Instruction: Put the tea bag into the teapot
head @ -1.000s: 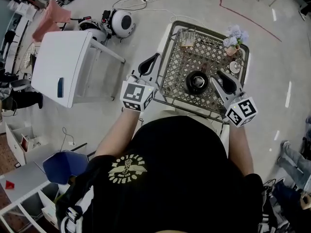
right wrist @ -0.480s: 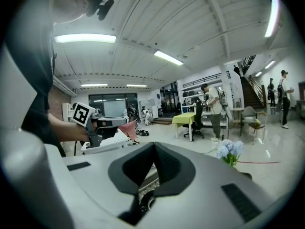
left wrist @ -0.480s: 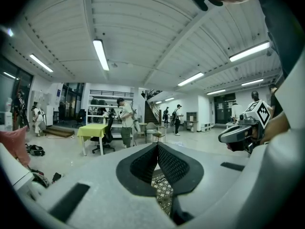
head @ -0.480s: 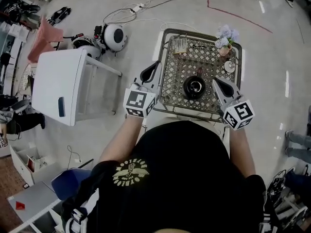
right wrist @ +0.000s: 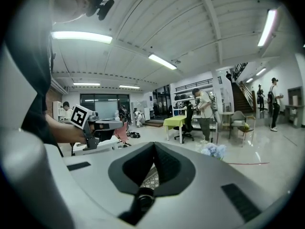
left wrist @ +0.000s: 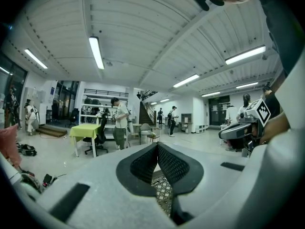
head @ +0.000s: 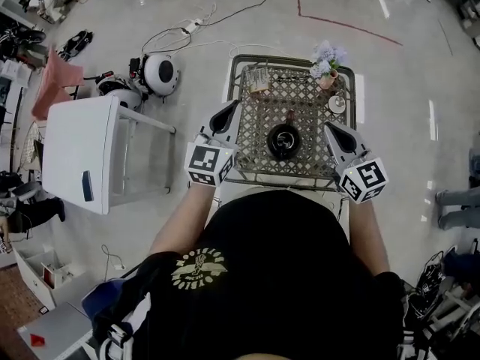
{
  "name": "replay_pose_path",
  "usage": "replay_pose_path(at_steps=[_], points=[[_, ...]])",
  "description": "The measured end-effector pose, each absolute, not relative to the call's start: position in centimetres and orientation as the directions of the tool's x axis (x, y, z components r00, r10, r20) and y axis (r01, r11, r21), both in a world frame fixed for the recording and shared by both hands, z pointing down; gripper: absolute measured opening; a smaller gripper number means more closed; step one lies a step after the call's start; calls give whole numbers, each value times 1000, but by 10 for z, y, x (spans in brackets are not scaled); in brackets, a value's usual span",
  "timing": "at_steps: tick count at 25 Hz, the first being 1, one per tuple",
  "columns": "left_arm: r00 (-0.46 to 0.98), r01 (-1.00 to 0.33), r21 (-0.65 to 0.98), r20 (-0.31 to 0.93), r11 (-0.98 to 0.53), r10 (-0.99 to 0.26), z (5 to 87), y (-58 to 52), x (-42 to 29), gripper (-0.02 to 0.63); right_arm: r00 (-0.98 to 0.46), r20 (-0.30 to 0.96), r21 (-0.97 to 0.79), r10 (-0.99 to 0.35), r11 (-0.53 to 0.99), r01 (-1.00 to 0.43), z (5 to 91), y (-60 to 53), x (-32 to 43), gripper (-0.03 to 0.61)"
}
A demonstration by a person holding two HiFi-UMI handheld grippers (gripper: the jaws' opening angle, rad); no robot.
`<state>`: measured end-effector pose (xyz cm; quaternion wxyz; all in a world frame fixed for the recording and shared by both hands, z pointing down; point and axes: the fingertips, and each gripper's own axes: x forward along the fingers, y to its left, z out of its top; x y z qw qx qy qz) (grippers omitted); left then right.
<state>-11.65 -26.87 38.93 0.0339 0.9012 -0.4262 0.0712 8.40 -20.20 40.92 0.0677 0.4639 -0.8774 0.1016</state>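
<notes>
- Glossy pale floor [head: 187,6], red tape line [head: 337,22] at the far side.
- White table [head: 75,152] on the left.
- Strip lights [left wrist: 96,51] glowing on a ribbed ceiling [left wrist: 143,23]; staircase [right wrist: 241,92] far back.

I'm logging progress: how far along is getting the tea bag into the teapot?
Nothing looks done yet. Both the left hand-held gripper and the right hand-held gripper are shut and empty, flanking the black teapot on the lattice table. Left to do: picking up a tea bag and dropping it in.
</notes>
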Motion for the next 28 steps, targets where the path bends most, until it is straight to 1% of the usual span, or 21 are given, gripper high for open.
replay_pose_path(at_steps=[3, 7, 12, 19, 28], points=[[641, -764, 24, 143, -645, -754, 385, -275, -100, -5, -519, 203, -106, -831, 508, -855, 405, -197, 115, 9], [658, -749, 14, 133, -663, -741, 376, -279, -76, -5, -451, 185, -110, -873, 437, -893, 395, -187, 162, 9], [668, -738, 6, 144, -674, -730, 378, -272, -44, -5, -409, 183, -102, -894, 396, -912, 395, -175, 203, 9], [648, -752, -3, 179, -659, -740, 374, -254, -13, -5, -447, 172, -131, -878, 429, -894, 392, -165, 232, 9], [539, -833, -31, 182, -553, -822, 364, -238, -20, -5, -529, 167, -129, -832, 513, -848, 395, -164, 243, 9]])
